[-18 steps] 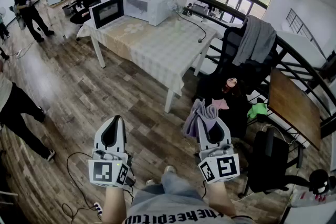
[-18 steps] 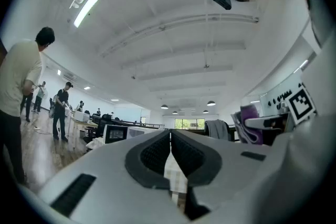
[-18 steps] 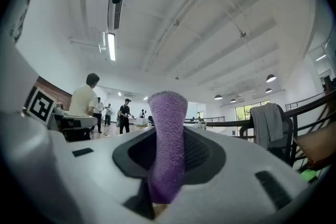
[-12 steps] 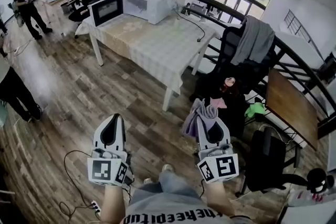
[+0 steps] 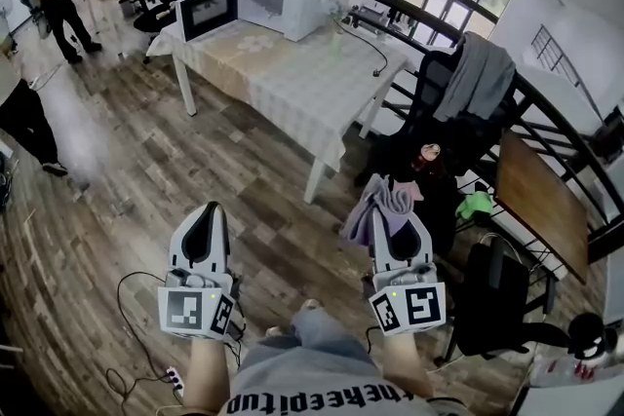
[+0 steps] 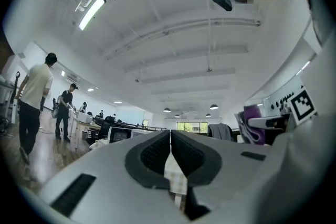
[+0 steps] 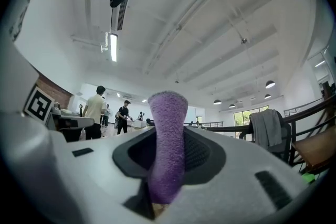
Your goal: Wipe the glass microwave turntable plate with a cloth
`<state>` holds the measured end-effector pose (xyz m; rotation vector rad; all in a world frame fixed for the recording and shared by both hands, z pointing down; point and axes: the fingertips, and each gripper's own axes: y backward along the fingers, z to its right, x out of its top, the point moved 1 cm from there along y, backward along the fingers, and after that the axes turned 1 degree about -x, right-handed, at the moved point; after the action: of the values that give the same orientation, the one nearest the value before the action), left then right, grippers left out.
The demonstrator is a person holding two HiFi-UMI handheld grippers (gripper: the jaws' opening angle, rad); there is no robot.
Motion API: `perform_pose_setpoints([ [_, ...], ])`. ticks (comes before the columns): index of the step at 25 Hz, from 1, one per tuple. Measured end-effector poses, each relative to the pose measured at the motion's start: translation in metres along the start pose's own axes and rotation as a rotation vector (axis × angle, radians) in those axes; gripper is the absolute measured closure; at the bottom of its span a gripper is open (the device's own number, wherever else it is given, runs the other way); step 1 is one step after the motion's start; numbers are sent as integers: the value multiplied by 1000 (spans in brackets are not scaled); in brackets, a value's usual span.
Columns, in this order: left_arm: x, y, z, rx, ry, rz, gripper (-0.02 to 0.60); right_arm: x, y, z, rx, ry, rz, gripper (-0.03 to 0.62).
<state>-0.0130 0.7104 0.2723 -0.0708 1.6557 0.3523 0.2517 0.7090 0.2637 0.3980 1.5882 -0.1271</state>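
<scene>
A purple cloth (image 5: pixel 375 209) hangs from my right gripper (image 5: pixel 393 222), which is shut on it; in the right gripper view the cloth (image 7: pixel 167 139) stands up between the pads. My left gripper (image 5: pixel 207 222) is shut with nothing in it, its pads (image 6: pixel 157 153) pressed together. Both grippers are held low over the wooden floor, well short of the table (image 5: pixel 292 88). On the table's far end stands a white microwave (image 5: pixel 283 8) with its door (image 5: pixel 209 12) swung open. The glass turntable plate is not visible.
A black chair with a grey garment (image 5: pixel 473 73) and clutter stands right of the table. A railing (image 5: pixel 390 15) runs behind it. People (image 5: pixel 57 0) stand at the far left. Cables (image 5: pixel 136 307) lie on the floor by my left side. Another black chair (image 5: pixel 497 307) sits at right.
The view has shifted slightly; the table and microwave sit a little nearer and further right. Both grippers hold the same pose. The person at the left edge has moved out of view.
</scene>
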Motion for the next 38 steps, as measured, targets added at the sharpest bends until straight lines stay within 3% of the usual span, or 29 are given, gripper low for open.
perform_pose_setpoints([
  [9,-9,-33,-20,31,6,3,571,-15,-43,21,13,-26,-11,487],
  [21,-6,-159,-41,73,-28,40,571,-22,-178,67,106,-44,23,485],
  [30,-12,-253,-29,62,-42,67,571,-35,-251,119,136,-40,28,485],
  [38,-31,-289,-30,93,-69,33,571,-60,-290,142,163,-84,3,485],
])
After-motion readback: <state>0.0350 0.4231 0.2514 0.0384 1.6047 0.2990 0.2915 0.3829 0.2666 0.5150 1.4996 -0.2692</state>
